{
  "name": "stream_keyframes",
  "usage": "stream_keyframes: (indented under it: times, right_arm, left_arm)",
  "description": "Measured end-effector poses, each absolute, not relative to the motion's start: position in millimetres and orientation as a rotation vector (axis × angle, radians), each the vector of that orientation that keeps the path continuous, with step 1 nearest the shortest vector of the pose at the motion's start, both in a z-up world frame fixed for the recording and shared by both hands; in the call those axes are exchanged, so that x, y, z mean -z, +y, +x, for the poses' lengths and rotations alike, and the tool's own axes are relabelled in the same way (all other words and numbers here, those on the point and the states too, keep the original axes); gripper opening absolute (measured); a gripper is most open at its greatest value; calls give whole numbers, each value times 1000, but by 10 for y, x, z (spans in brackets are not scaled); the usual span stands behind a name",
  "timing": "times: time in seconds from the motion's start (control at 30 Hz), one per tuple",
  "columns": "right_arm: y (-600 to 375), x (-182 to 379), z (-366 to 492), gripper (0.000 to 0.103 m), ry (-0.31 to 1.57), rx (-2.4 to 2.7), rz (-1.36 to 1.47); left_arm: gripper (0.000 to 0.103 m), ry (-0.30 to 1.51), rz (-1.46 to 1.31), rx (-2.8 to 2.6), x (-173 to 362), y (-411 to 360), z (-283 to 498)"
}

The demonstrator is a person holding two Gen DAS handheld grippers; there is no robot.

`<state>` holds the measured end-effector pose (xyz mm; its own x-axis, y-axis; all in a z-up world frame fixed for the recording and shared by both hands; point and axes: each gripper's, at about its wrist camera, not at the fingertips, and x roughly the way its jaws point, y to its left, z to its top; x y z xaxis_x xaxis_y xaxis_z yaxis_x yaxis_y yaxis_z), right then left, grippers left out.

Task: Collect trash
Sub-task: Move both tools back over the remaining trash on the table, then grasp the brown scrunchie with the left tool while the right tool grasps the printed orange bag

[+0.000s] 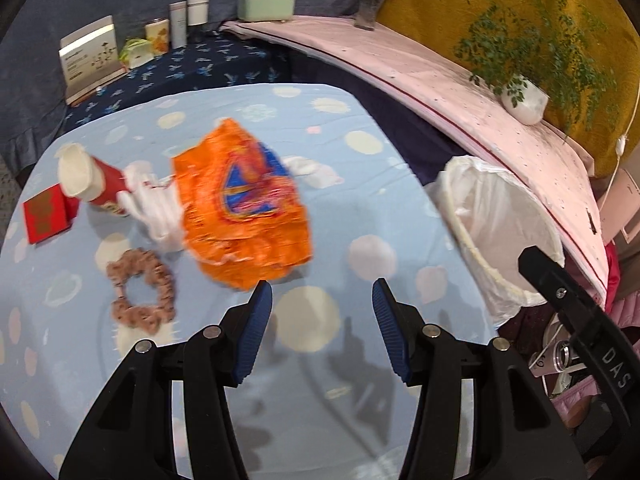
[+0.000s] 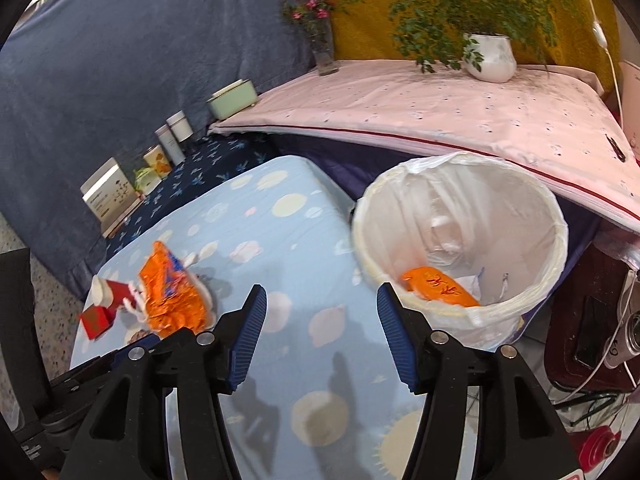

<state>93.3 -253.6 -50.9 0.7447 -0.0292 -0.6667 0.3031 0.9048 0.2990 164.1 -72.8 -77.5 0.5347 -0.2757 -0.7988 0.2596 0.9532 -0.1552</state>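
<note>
A crumpled orange snack bag (image 1: 244, 208) (image 2: 172, 296) lies on the light-blue spotted tablecloth (image 1: 312, 320). Left of it are a red paper cup (image 1: 92, 184) on its side, crumpled white plastic (image 1: 154, 208), a small red box (image 1: 46, 214) and a brown scrunchie (image 1: 142, 288). My left gripper (image 1: 322, 292) hangs open just short of the bag, nothing between its fingers. My right gripper (image 2: 320, 296) is open and empty beside the white-lined bin (image 2: 560, 220) (image 1: 532, 220). An orange wrapper (image 2: 438, 290) and paper scraps lie inside the bin.
The bin stands off the table's right edge. Behind it runs a pink-covered surface (image 2: 440, 108) with a potted plant (image 2: 492, 58) and a flower vase (image 2: 324, 54). Boxes and canisters (image 1: 184, 20) line the dark-blue cloth at the back. A camera (image 2: 630, 332) and cables lie at the right.
</note>
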Motion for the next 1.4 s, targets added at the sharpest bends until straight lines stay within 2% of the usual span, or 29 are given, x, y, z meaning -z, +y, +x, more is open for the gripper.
stream_keyframes:
  times: [0.03,0.07,0.2,0.6,0.9,1.4]
  right_arm:
    - [-2478,502,943,57,714,179,402]
    - [-2421,495,954,58,716,172,397]
    - [-2210,488,983,59,725,145,376]
    - [-1642,572,1165,60,775,69,321]
    - [-1288,666,1443,70,802,24,295]
    - [-1110,884,2052,73,848,25,282]
  left_arm:
    - [60,956,-16,305,783,-670,1633]
    - [64,956,-16,285,793,-598,1623]
    - [69,963,-41,223,850,-285,1596]
    - [72,996,-95,110,1068,364,1580]
    - [85,1012,-143,49,1198,649,1728]
    - [86,1064,-198,68,1420,660,2117]
